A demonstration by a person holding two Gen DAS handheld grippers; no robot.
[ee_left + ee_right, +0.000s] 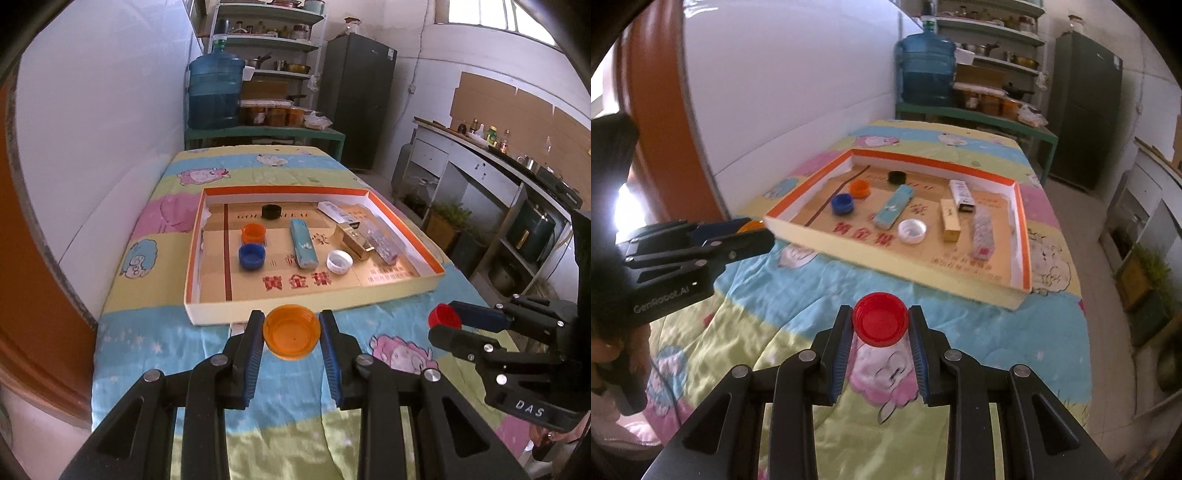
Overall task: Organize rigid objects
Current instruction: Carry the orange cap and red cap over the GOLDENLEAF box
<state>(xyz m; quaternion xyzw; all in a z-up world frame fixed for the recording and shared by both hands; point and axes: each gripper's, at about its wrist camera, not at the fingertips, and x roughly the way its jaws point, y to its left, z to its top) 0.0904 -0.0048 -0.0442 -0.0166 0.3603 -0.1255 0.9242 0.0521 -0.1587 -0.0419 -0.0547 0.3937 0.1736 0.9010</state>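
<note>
Left wrist view: the left gripper is clamped on an orange cap, open side up, its blue pads pressing the cap's two sides just short of the near wall of the tray. At 3 o'clock the right gripper pinches a red cap above the quilt. In the tray, at 12 o'clock from the held cap, lie a blue cap, a white cap, a black cap and a teal box. Behind the table stand a water jug and a fridge. Right wrist view: the right gripper grips the red cap by its sides, with the tray at 12 o'clock. At 9 o'clock the left gripper carries the orange cap, mostly hidden between its fingers, just beside the tray's near corner.
</note>
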